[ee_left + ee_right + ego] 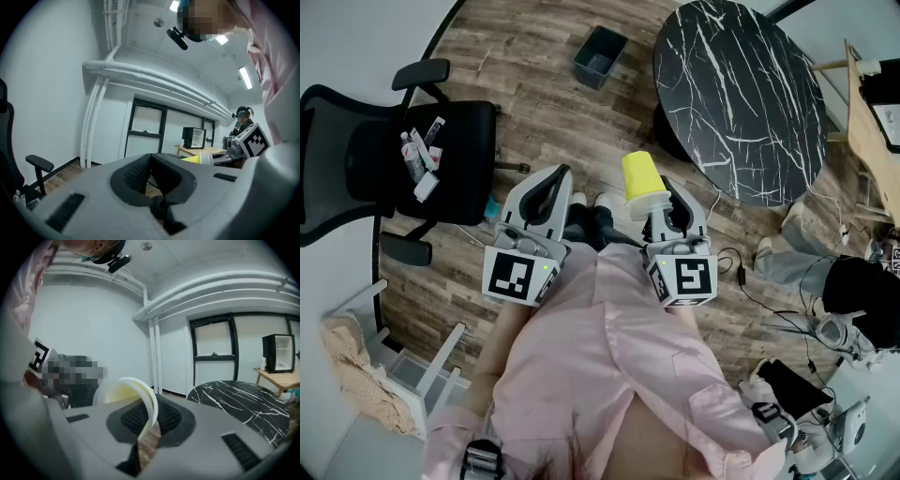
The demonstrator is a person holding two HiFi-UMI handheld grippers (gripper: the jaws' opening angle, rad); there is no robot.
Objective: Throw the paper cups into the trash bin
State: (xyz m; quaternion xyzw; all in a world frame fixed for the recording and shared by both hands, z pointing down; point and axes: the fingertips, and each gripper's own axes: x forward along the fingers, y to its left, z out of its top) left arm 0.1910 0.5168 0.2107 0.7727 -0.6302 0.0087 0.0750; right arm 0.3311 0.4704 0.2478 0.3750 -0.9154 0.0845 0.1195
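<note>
R gripper point(664, 201) is clamped on the rim of the yellow paper cup point(642, 178), up over the floor. L gripper point(555, 184): jaws together, nothing in them. Trash bin point(600, 56) is well ahead, nr the round table point(741, 94).

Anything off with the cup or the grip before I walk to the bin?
The yellow paper cup is pinched by one side of its white rim in the right tongs, tipped with its mouth toward them rather than upright. No spill shows. The dark square trash bin stands upright.
</note>
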